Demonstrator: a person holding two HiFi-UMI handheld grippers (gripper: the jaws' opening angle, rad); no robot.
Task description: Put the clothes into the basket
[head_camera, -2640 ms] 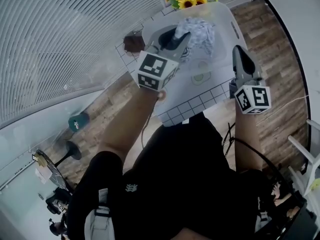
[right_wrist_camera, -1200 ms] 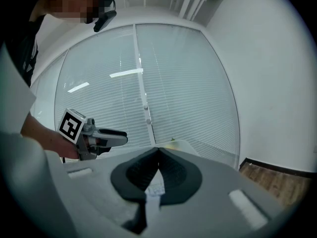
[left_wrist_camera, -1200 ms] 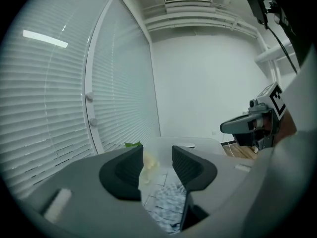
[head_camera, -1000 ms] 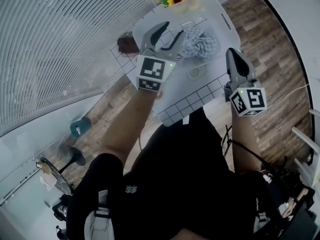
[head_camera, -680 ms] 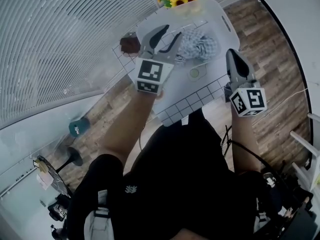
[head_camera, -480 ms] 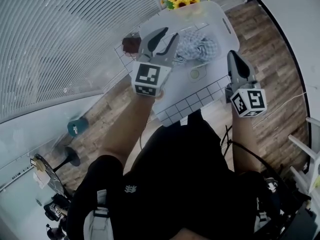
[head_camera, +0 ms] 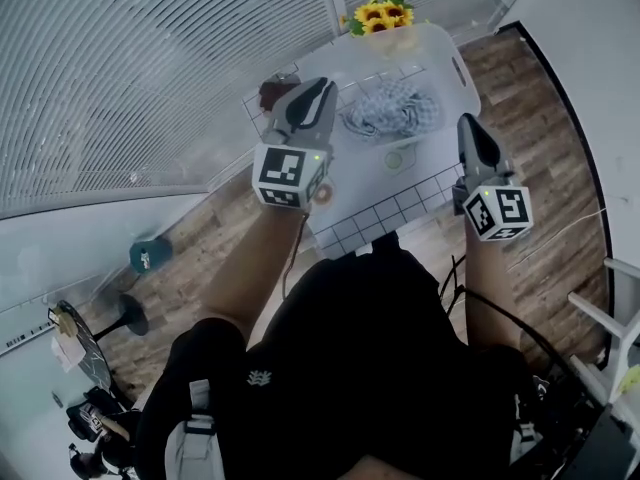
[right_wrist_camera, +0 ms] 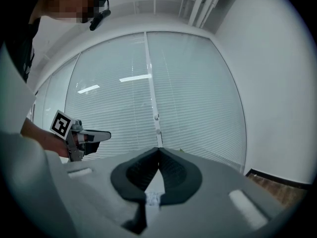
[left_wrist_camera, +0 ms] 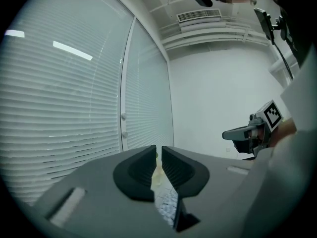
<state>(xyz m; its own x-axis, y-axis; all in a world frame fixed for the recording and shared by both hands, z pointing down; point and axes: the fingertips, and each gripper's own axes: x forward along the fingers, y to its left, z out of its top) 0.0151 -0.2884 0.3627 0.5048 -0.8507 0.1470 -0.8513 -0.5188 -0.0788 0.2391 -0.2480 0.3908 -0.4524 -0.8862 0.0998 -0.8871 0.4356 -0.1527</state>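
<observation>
Jaws (left's just closed) beside basket [head_camera: 461,69]

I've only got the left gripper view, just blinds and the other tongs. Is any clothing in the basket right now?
Observer: Yes, a blue-and-white checked garment lies inside the white basket.
Operator: Anything left out on the table?
Observer: A dark reddish-brown item sits on the tiled table left of the basket; what it is I cannot tell.
Operator: Are the right tongs holding anything?
Observer: No, their own view shows them shut and empty.
</observation>
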